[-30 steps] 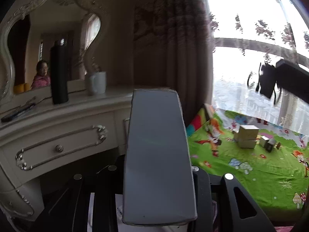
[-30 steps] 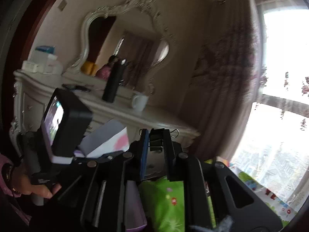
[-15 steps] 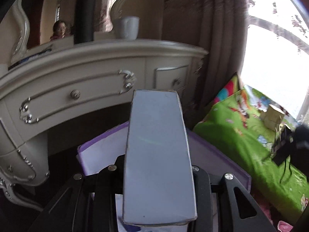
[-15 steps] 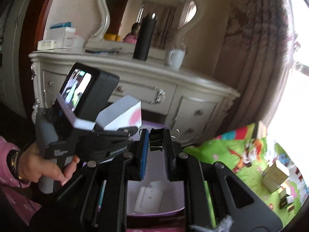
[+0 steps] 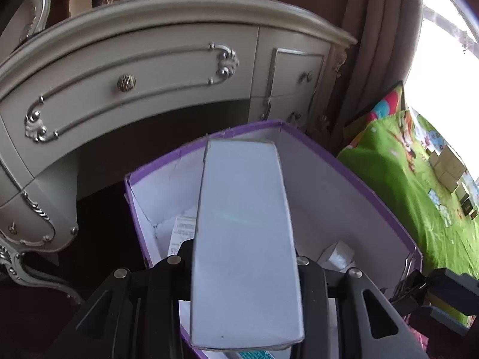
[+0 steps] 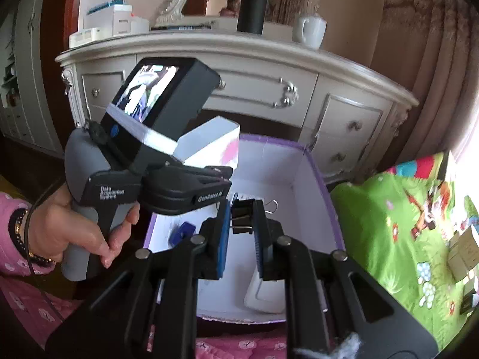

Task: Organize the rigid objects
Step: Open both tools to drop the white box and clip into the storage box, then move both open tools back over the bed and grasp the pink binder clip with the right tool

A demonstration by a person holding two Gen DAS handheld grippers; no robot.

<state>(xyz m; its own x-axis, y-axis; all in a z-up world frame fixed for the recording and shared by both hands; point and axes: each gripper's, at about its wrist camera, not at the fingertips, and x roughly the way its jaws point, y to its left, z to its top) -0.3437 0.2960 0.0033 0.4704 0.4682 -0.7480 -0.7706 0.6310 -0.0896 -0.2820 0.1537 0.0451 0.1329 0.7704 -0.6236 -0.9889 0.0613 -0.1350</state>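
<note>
My left gripper (image 5: 244, 269) is shut on a long white carton (image 5: 244, 239) and holds it over an open purple-edged box (image 5: 344, 179). In the right wrist view the left gripper (image 6: 221, 176) shows at the left with the white carton (image 6: 209, 143) above the purple box (image 6: 311, 185). My right gripper (image 6: 242, 239) is shut on a black binder clip (image 6: 242, 218), also above the box. Inside the box lie a white flat item (image 6: 263, 296), a blue object (image 6: 181, 232) and a small white carton (image 5: 338, 254).
A cream dresser (image 5: 149, 68) stands right behind the box, with a white mug (image 6: 311, 31) and black bottle (image 6: 254, 0) on top. A green play mat (image 5: 413, 185) with several small cartons (image 5: 446, 167) lies to the right. Pink bedding (image 6: 36, 308) is at the near left.
Both grippers have tilted downward and moved over the purple box, which now fills the lower views. Each keeps hold of its object.
</note>
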